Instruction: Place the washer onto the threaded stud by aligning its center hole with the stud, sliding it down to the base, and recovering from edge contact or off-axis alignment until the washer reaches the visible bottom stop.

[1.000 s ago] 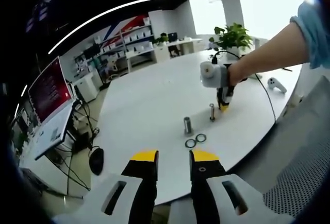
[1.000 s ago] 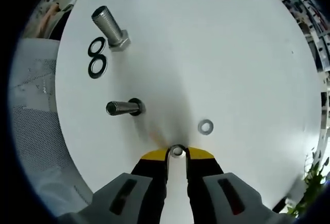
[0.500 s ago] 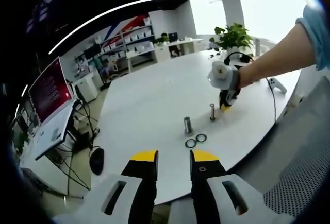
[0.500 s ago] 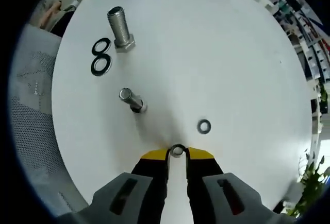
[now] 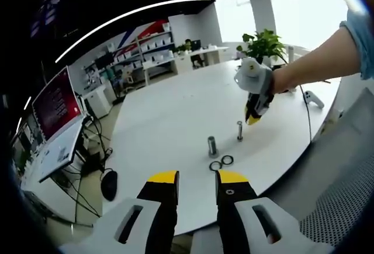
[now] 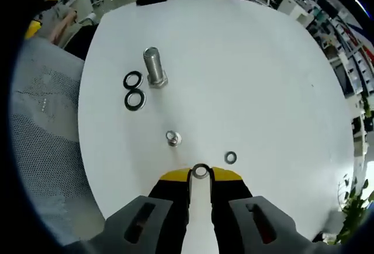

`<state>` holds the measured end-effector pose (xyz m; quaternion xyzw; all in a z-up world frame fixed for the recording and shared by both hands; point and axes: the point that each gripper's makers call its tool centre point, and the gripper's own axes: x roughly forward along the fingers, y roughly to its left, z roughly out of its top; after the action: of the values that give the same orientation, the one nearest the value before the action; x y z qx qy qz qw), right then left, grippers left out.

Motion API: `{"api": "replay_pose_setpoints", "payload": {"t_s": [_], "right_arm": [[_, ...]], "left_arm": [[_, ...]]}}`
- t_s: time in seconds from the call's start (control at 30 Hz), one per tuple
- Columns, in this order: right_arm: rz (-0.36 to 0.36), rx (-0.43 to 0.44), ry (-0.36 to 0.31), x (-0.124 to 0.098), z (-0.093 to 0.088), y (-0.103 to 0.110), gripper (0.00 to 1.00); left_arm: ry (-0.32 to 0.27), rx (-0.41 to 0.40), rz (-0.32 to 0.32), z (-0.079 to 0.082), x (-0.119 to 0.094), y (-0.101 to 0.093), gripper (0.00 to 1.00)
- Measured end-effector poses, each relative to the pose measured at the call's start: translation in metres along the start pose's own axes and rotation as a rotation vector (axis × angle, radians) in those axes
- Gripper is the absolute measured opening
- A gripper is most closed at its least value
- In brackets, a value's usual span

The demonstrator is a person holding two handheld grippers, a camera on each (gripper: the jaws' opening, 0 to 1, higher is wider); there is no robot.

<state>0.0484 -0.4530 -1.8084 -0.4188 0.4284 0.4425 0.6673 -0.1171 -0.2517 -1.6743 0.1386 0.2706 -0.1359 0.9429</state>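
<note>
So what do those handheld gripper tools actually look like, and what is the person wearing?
Each gripper has pale grey bodies with slots, black jaws and yellow tips: the left gripper, the right gripper. Seen from the left gripper view, the right one carries a rounded grey housing. The person wears a blue sleeve.

The washer (image 6: 200, 171) sits pinched at the right gripper (image 6: 200, 175) tips, and only its upper arc shows in the right gripper view; the lower part is tucked behind the yellow pads. In the left gripper view that washer is too small to pick out at the right gripper (image 5: 252, 118). The slim stud (image 6: 172, 138) is seen nearly end-on in the right gripper view, so its shaft and base hide beneath its own top. Its threads are too fine to read in the left gripper view (image 5: 239, 131). The person's forearm (image 5: 315, 67) runs off the right edge. The near rim of the surface (image 5: 175, 125) is hidden behind the left gripper (image 5: 196, 178).
</note>
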Motion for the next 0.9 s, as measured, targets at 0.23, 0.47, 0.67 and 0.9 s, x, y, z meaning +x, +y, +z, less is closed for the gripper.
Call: {"api": "replay_pose_setpoints", "payload": {"t_s": [0.23,0.47,0.67,0.9], "right_arm": [[0.01,-0.019,-0.034,-0.016,0.011,0.005,0.14],[0.02,-0.041,-0.056,-0.027,0.023,0.011,0.14],[0.027,-0.057,-0.07,-0.031,0.031,0.012,0.14],[0.06,-0.072,-0.082,-0.03,0.04,0.022,0.14]], "left_arm": [[-0.007,0.011,-0.014,0.002,0.0,-0.004,0.23],[-0.009,0.027,-0.021,0.002,0.0,-0.006,0.23],[-0.007,0.025,-0.021,0.002,0.0,-0.006,0.23],[-0.014,0.017,-0.017,0.003,0.0,-0.004,0.22]]}}
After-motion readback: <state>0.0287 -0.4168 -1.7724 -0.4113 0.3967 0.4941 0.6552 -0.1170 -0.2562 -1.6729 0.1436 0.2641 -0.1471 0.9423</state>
